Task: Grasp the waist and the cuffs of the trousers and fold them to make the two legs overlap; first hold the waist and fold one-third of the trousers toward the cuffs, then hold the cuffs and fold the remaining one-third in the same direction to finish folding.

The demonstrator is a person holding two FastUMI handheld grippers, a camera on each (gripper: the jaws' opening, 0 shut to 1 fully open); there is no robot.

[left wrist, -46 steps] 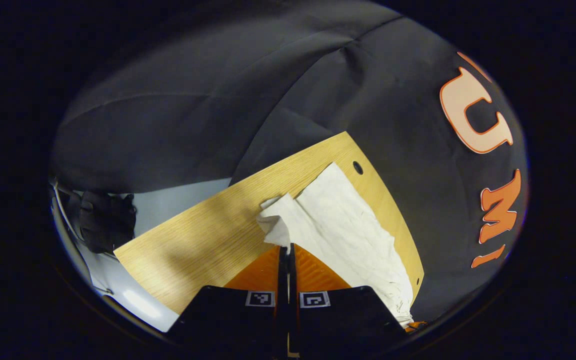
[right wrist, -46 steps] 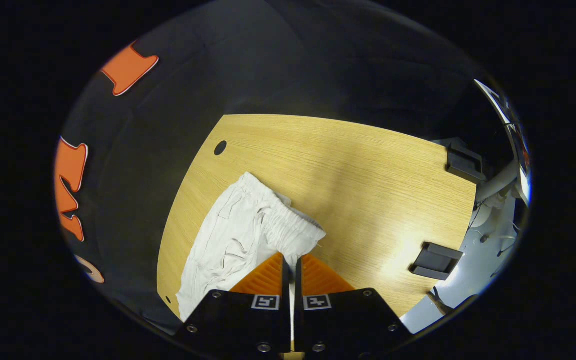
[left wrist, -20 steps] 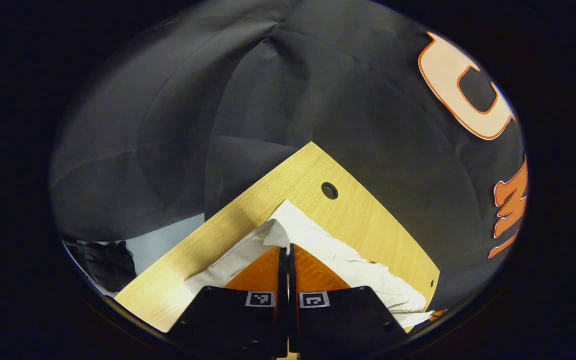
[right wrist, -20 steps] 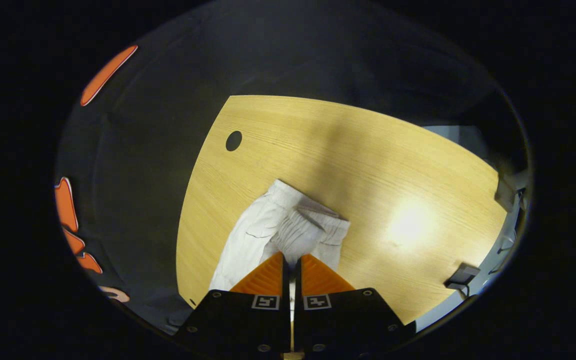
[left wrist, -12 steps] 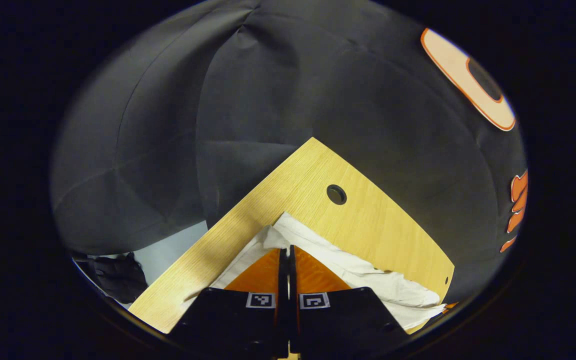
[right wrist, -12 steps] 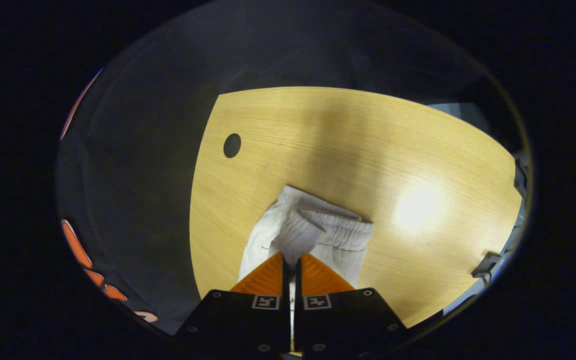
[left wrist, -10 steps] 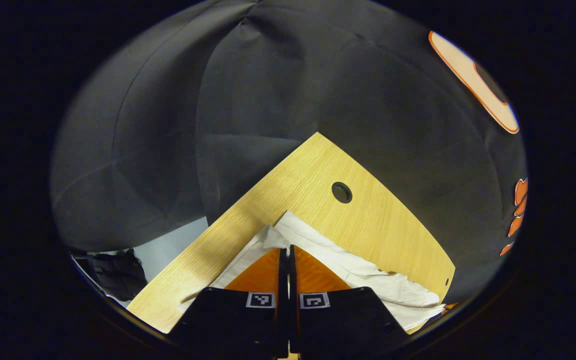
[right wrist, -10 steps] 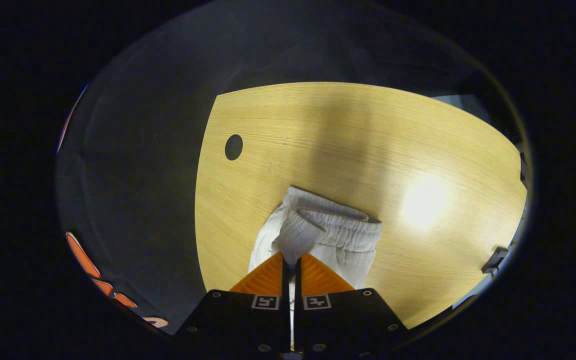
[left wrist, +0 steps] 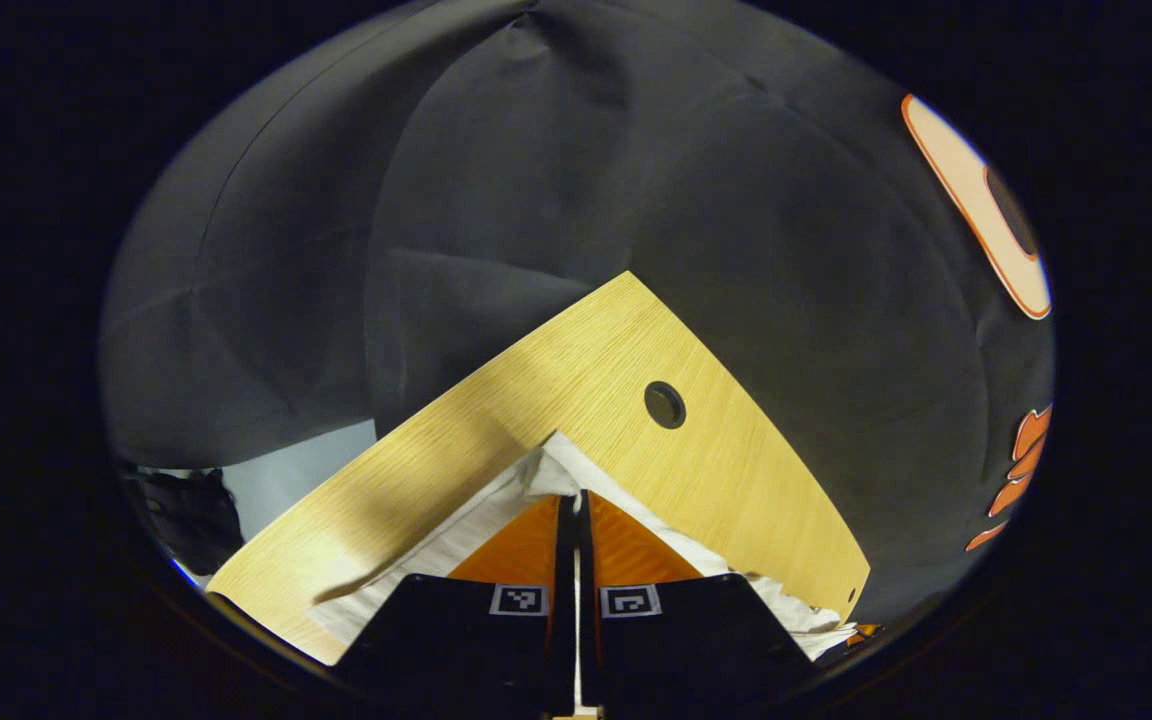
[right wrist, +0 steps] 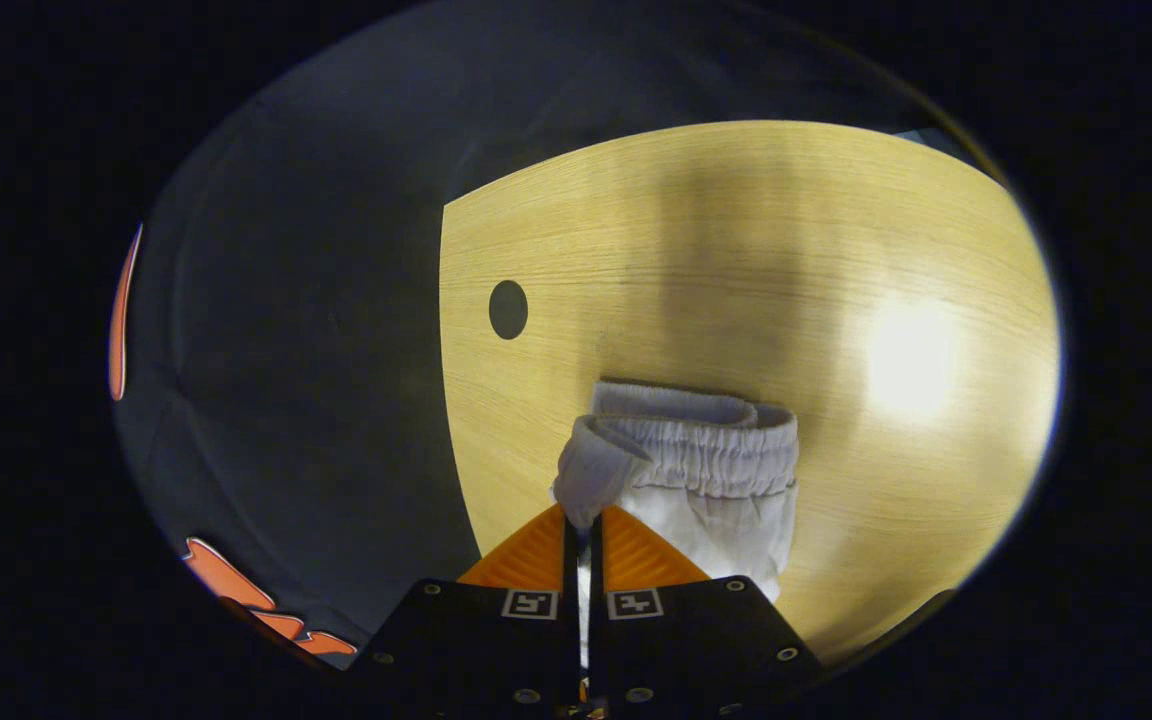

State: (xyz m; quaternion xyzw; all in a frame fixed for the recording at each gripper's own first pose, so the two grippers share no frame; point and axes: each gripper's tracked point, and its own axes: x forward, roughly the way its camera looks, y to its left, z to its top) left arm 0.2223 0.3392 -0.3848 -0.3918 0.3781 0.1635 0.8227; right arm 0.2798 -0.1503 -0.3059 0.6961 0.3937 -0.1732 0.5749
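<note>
White trousers lie on a light wooden table. In the left gripper view the cuff end of the trousers [left wrist: 546, 468] comes to a point right at my left gripper [left wrist: 576, 497], which is shut on the cloth; the legs spread down both sides under the fingers. In the right gripper view the gathered elastic waist [right wrist: 706, 450] lies folded over on the table [right wrist: 736, 250], and my right gripper [right wrist: 583, 520] is shut on its left corner. The cloth between the fingers is hidden.
A round cable hole [left wrist: 665, 404] sits in the table just beyond the cuffs, and the same hole [right wrist: 508, 309] lies left of the waist. The table edge runs close on the left of the waist. Black cloth wall stands behind the table.
Both grippers have kept their hold and carried the cloth across the table. The waist now lies doubled over, and the cuffs sit low near the corner with the hole.
</note>
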